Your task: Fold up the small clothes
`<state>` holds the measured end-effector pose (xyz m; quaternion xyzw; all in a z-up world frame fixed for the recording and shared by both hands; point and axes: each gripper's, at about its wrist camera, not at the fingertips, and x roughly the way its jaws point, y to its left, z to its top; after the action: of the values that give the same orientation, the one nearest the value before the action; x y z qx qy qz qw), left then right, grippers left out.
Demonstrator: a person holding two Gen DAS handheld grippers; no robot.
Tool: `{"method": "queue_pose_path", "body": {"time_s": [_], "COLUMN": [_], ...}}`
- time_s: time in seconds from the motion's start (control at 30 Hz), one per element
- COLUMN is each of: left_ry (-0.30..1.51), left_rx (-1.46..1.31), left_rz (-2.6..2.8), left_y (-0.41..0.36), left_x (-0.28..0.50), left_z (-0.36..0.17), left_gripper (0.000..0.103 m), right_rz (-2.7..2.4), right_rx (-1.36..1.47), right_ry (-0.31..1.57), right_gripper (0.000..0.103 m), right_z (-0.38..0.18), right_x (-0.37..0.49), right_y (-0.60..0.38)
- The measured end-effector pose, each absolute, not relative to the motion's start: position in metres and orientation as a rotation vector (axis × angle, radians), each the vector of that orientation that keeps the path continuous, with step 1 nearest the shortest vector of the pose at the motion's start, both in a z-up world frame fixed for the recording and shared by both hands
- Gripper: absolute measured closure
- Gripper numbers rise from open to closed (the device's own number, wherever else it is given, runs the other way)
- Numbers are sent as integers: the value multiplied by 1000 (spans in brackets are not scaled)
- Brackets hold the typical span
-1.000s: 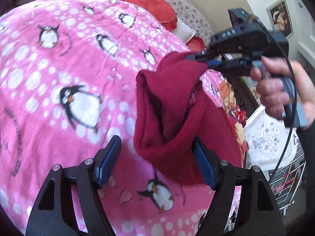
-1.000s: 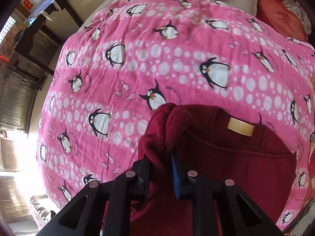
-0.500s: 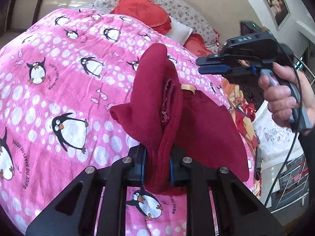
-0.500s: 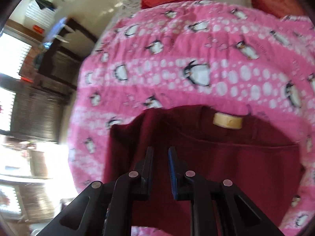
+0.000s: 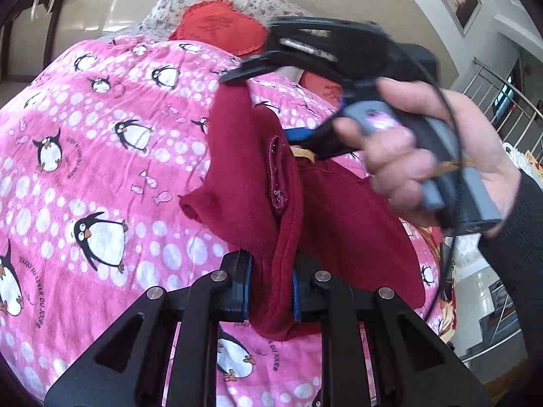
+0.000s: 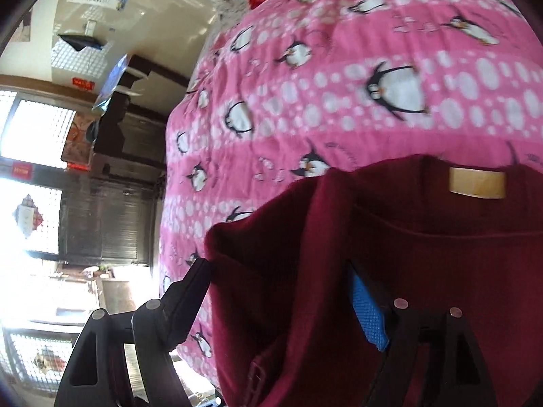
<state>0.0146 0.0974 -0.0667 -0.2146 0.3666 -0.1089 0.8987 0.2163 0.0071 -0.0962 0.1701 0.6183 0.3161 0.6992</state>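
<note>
A dark red knit garment (image 5: 339, 217) with a tan neck label (image 6: 476, 183) lies partly on the pink penguin blanket (image 5: 101, 142). My left gripper (image 5: 269, 291) is shut on a bunched fold of the garment and holds it up. My right gripper (image 6: 288, 288) is open, its jaws wide apart around a raised fold of the garment (image 6: 305, 254). In the left wrist view the right gripper (image 5: 268, 101) reaches over the garment's upper edge, held by a hand (image 5: 417, 149).
Red cushions (image 5: 220, 34) and floral pillows (image 5: 258, 3) lie at the head of the bed. A dark cabinet (image 6: 112, 169) and bright windows stand beyond the bed's left side. A metal railing (image 5: 502, 95) is at the right.
My left gripper closed on the garment's fold a second ago and still holds it. My right gripper let go, shut empty, and has now opened wide around the upper fold.
</note>
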Motion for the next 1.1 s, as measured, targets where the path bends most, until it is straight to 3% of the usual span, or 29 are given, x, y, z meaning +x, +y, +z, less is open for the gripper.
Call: {"method": "queue_pose_path", "body": {"time_s": [0.17,0.27,0.33,0.37,0.47,0.83,1.1], "left_ry": [753,758,755,755,753,728,848], "left_rx": [-427,-430,-425,-420,-418,-412,-301], "left_rz": [-239,-245,-254,-258,-275,-557,-608], "left_y": [95,93,89,88,84,-15,-112], "left_x": [13,16,17,18,19,31,40], "left_z": [-65,-66,-63,-61,-53,3,-39], "left_gripper": [87,87,87,87,87,87,83], "right_rz": [736,719,709,695,650,538,393], "right_rx": [495,387,248,215,139,12,0], "right_ry": [1310,1332,1350,1359,1314,1175,1205], "right_gripper": [26,26,47,70,87,89,89], "right_z": [-94,-91,-91,-92,-82,11,-29], "right_x": [218,217,216,217,214,199,192], "right_y": [1,5,11,11,0,-128,-233]}}
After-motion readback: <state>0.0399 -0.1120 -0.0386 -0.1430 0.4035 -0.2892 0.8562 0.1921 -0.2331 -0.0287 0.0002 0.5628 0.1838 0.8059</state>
